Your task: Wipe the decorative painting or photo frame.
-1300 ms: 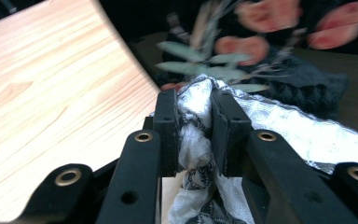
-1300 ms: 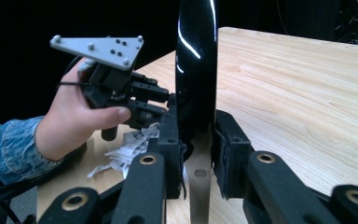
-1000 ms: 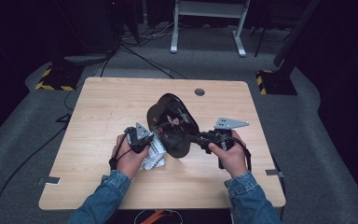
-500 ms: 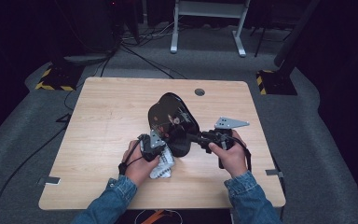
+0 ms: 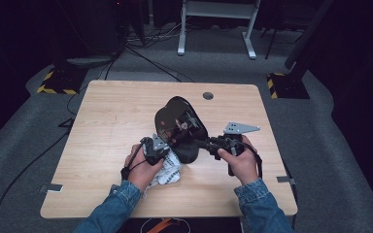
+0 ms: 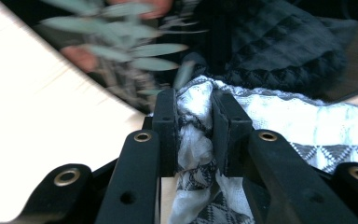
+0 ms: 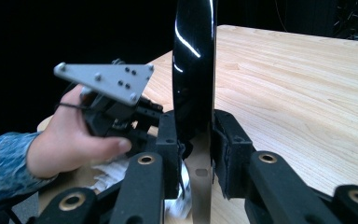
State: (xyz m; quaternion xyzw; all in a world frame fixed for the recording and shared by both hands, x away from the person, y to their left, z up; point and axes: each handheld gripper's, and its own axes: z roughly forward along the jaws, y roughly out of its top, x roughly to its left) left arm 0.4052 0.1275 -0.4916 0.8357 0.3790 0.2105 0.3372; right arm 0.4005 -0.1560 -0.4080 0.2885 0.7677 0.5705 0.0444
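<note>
Dim lab or studio: wooden table [image 5: 107, 121] sitting on grey carpet, cables [image 5: 141, 46] trailing, hazard-striped stand bases [image 5: 56, 82] far left.

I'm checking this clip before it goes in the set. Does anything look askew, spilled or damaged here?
Nothing looks damaged or spilled. The glossy black mirror stands on edge, tilted, clamped at its rim by the right gripper. The left gripper pinches a bunched white patterned cloth beside it. The table shows no mess.
</note>
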